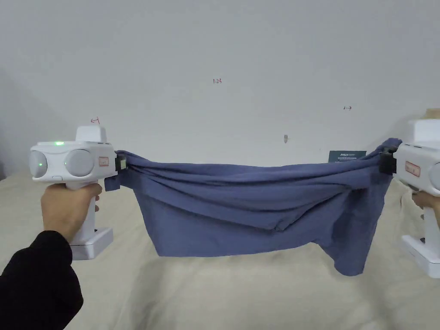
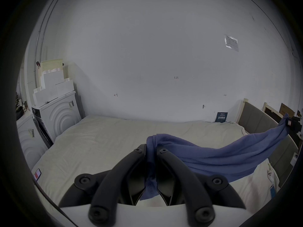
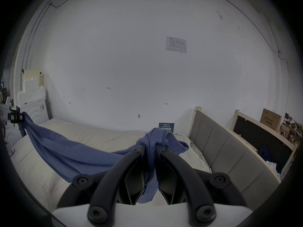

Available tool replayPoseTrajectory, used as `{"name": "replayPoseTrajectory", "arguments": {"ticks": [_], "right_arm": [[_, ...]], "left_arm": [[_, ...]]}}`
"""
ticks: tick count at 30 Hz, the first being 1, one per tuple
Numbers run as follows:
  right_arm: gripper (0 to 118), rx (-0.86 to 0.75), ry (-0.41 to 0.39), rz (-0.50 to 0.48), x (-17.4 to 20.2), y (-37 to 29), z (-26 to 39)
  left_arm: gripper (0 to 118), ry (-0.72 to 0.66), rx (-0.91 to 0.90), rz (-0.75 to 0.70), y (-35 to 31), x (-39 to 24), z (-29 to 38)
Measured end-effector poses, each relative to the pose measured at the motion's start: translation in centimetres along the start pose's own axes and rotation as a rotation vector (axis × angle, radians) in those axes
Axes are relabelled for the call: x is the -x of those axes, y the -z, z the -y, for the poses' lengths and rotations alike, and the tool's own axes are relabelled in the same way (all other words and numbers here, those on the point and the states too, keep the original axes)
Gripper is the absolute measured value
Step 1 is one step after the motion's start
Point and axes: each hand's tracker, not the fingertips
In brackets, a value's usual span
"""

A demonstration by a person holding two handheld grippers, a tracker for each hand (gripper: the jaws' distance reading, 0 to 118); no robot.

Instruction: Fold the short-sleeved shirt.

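Observation:
A blue short-sleeved shirt (image 1: 240, 206) hangs stretched between my two grippers, above the cream bed (image 1: 215, 292), sagging in loose folds. My left gripper (image 1: 121, 164) is shut on its left end. My right gripper (image 1: 385, 161) is shut on its right end, from which a longer flap droops. In the left gripper view the shirt (image 2: 213, 158) is pinched in my left gripper (image 2: 151, 150) and runs off to the right gripper (image 2: 291, 125). In the right gripper view the bunched shirt (image 3: 65, 153) sits in my right gripper (image 3: 150, 148) and stretches to the left gripper (image 3: 15, 116).
A white wall (image 1: 215, 64) stands close behind the bed. A padded headboard (image 3: 221, 148) borders the bed's right side. White appliances with stacked boxes (image 2: 54, 112) stand at the left. A phone (image 2: 37, 174) lies near the bed's left edge, and a dark card (image 1: 347, 156) leans on the wall.

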Motion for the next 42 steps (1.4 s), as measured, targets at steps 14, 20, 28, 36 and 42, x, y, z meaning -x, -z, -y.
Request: {"name": "replayPoseTrajectory", "arguments": {"ticks": [14,20,28,36,42], "right_arm": [[10,0.246,0.038,-0.003,2.2,3.8,16.1],[10,0.372,0.058,-0.021,2.8,-0.6,24.0],[10,0.448,0.179,-0.037,1.6,-8.9,30.3],[10,0.483,0.243,-0.045,0.8,-16.1,33.6],[10,0.523,0.265,-0.054,0.6,-20.2,36.1]], "left_arm": [[8,-0.042,0.262,-0.009,6.3,1.0,17.2],[8,-0.042,0.392,-0.002,2.5,1.8,26.3],[8,-0.079,0.485,0.011,-6.1,3.4,34.2],[8,-0.081,0.487,0.012,-13.4,6.5,37.4],[8,-0.08,0.489,0.002,-17.8,7.6,38.3]]}}
